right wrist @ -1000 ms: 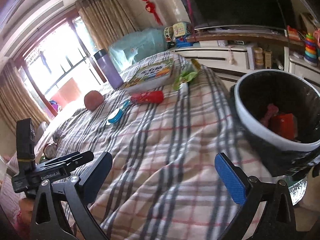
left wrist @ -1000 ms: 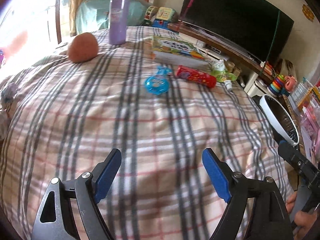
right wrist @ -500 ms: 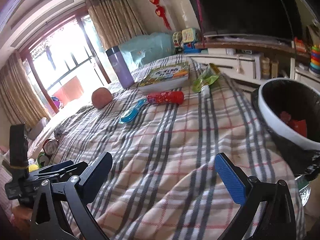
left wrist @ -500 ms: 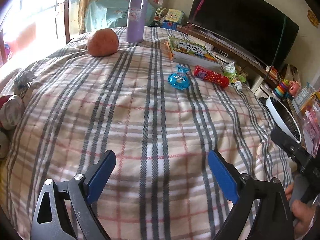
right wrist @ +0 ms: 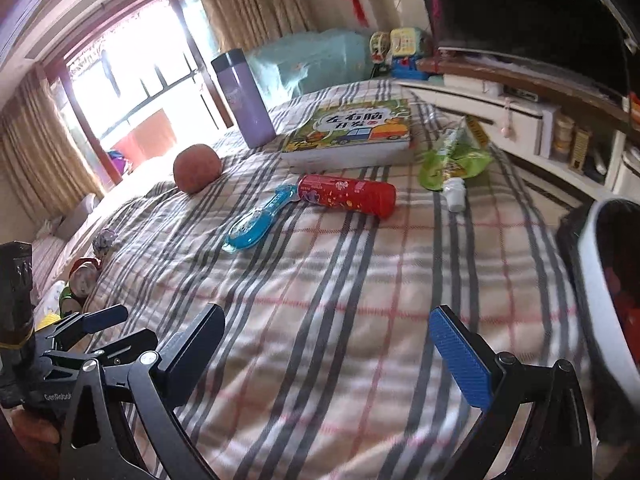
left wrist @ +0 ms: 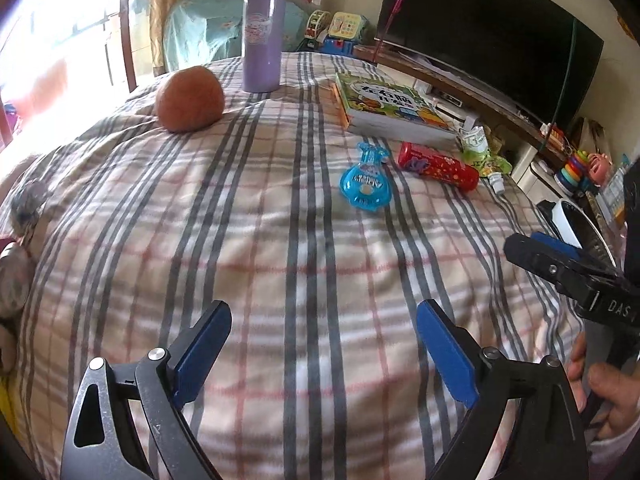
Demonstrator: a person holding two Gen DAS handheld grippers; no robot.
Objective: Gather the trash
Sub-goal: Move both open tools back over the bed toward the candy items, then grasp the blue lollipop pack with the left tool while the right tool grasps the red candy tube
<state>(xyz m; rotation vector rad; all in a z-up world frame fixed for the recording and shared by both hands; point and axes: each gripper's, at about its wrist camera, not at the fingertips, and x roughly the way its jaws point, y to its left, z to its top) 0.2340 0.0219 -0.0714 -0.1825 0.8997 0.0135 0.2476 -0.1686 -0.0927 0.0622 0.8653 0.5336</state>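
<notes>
Left wrist view: both grippers — left gripper (left wrist: 323, 330) and right gripper (right wrist: 327, 334) — spread wide, empty, above the plaid bed (left wrist: 280, 248); red tube (left wrist: 438, 166) near its far edge.

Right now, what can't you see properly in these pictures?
- Trash bin: right wrist view, cut off by the picture edge; its contents are mostly hidden.
- Green pouch: left wrist view, print too small to read.
- Small toys beside the bed: right wrist view, too small and blurred to identify.

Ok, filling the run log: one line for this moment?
left gripper: open, empty | right gripper: open, empty | red tube, blue toy, green pouch on blanket | bin at right
</notes>
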